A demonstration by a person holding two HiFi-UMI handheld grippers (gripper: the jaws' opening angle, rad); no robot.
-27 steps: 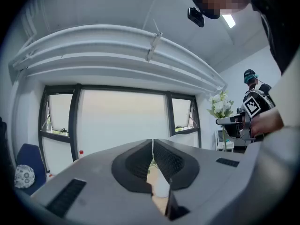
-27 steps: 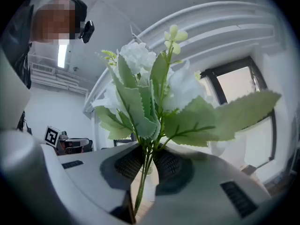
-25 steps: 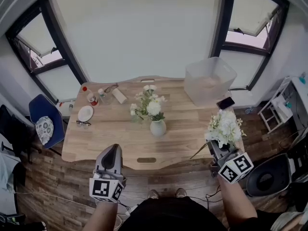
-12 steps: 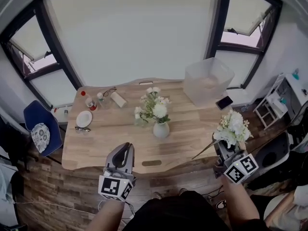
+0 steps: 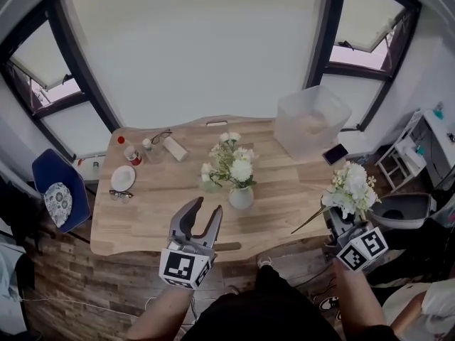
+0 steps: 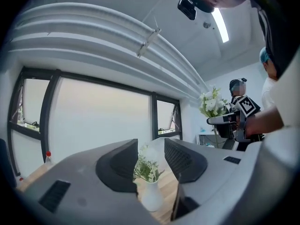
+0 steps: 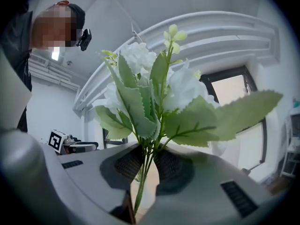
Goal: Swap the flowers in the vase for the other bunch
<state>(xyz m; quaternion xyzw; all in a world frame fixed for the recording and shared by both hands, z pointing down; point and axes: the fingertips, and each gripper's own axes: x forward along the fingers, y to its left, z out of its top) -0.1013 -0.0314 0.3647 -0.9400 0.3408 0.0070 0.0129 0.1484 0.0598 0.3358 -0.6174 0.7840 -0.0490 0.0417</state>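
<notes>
My left tool [image 6: 151, 145] stood released, its jaws having just been opening, with nothing between the pads. Through the gap I saw only the white vase [image 6: 151, 197], standing farther off. My right tool [image 7: 149, 162] was clenched on the green stems [image 7: 140, 184] of the loose bunch [image 7: 154, 88] of white flowers, its blooms and leaves spreading just past the jaw tips. In the head view the left tool hung by the near edge of the wooden counter [image 5: 153, 215], pointing toward the vase. The right tool was held off the counter's right end, well apart from the vase. The vase stood upright near the middle of the counter with its own white bouquet [image 5: 231, 163] in it. Behind it to the right sat a clear plastic bin [image 5: 311, 123], with a dark phone [image 5: 334, 153] just beside it. A small white plate [image 5: 123, 177] and a pair of glasses [image 5: 119, 194] lay at the left end.
</notes>
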